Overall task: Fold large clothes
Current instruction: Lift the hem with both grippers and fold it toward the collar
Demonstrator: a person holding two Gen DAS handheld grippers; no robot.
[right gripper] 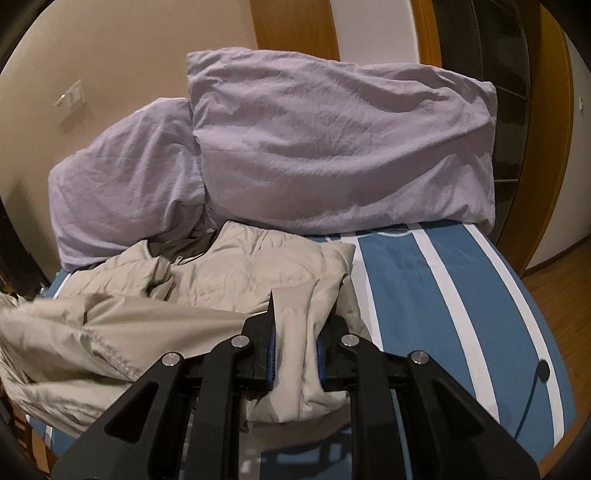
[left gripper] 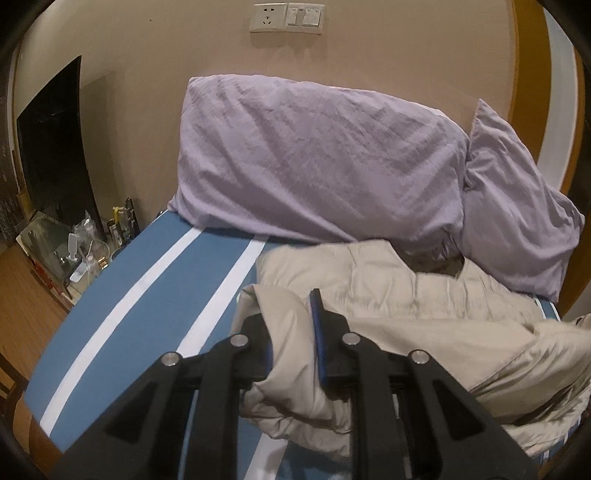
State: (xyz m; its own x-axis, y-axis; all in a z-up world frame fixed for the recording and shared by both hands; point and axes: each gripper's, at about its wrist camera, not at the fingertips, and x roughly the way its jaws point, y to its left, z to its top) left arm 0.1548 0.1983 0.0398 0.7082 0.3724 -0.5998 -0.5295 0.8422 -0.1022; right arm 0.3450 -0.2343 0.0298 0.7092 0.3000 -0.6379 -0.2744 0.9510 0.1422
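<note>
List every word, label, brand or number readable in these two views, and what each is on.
No legible text in either view.
Wall outlet and switch plate: plain, no lettering visible.
Bottles and packets beside the bed: any labels are too small and blurred to read.
Beige jacket, lilac pillows, striped bedsheet: no print or tag showing.

Both wrist views look down close over the bed [left gripper: 140,314], sharing the pillows [right gripper: 332,147].
</note>
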